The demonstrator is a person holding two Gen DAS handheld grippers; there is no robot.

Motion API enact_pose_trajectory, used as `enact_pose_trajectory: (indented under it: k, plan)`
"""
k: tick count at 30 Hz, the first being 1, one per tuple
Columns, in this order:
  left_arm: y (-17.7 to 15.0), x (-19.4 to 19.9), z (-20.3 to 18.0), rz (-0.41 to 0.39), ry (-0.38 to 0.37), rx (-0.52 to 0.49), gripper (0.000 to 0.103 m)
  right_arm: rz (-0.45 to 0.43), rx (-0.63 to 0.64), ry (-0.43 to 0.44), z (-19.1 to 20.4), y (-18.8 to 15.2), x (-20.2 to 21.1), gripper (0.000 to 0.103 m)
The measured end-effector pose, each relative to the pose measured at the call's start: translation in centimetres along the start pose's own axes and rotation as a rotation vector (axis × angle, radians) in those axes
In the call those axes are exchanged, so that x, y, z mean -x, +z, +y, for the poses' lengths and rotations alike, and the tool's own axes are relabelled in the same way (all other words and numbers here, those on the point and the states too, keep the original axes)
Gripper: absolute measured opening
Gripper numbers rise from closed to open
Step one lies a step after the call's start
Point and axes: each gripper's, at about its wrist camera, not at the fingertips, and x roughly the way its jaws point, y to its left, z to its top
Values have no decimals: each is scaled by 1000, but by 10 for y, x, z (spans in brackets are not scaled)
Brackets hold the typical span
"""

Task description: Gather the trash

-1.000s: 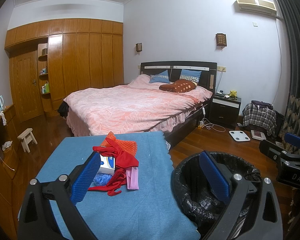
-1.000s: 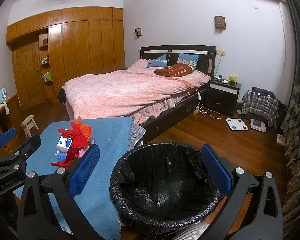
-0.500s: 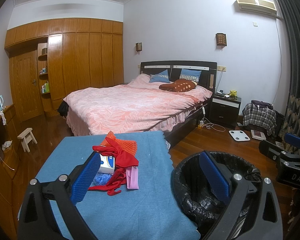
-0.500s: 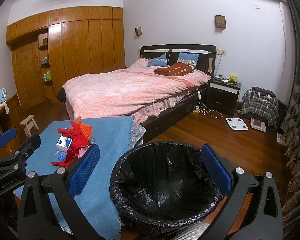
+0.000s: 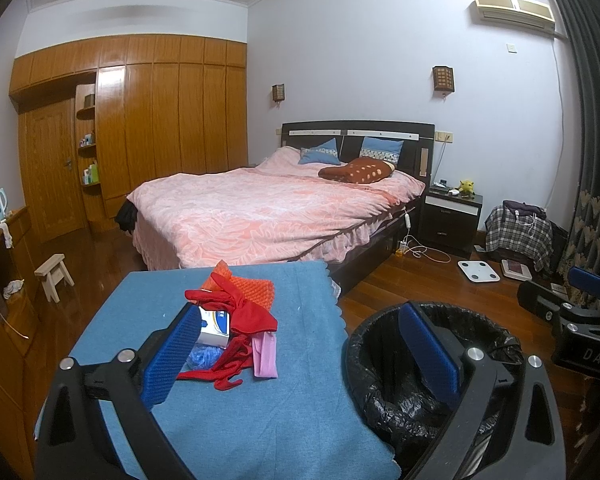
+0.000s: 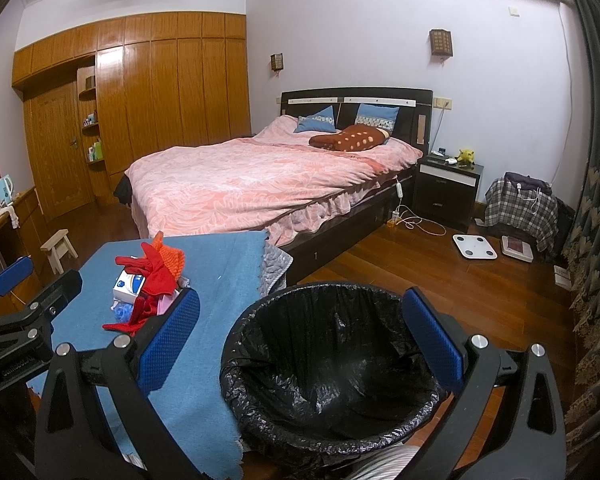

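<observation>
A pile of trash [image 5: 236, 320] lies on the blue-covered table [image 5: 300, 400]: red rags, an orange mesh piece, a white-and-blue box [image 5: 215, 324], a pink piece and a blue crumpled piece. The pile also shows in the right wrist view [image 6: 148, 284]. A bin lined with a black bag [image 6: 332, 364] stands to the right of the table, and also shows in the left wrist view [image 5: 388, 392]. My left gripper [image 5: 300, 352] is open and empty, held above the table's near edge. My right gripper [image 6: 300, 340] is open and empty above the bin.
A bed with a pink cover [image 5: 268, 212] stands behind the table. A dark nightstand [image 5: 452, 216], a white scale [image 5: 478, 271] and a plaid-covered bag [image 5: 518, 232] are at the right. A small wooden stool [image 5: 54, 276] and a wooden sideboard [image 5: 0, 280] are at the left.
</observation>
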Motion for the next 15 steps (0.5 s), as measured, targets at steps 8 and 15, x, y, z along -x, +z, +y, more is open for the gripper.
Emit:
enact_pose_trajectory:
  k: [8,15]
  plan:
    - [0,1,0,0,0,0,97,-3,0,3,8,-5,-6,98]
    - [-2,-1,-1,8,2,10,97,5,2,10,14,-8,-10,98]
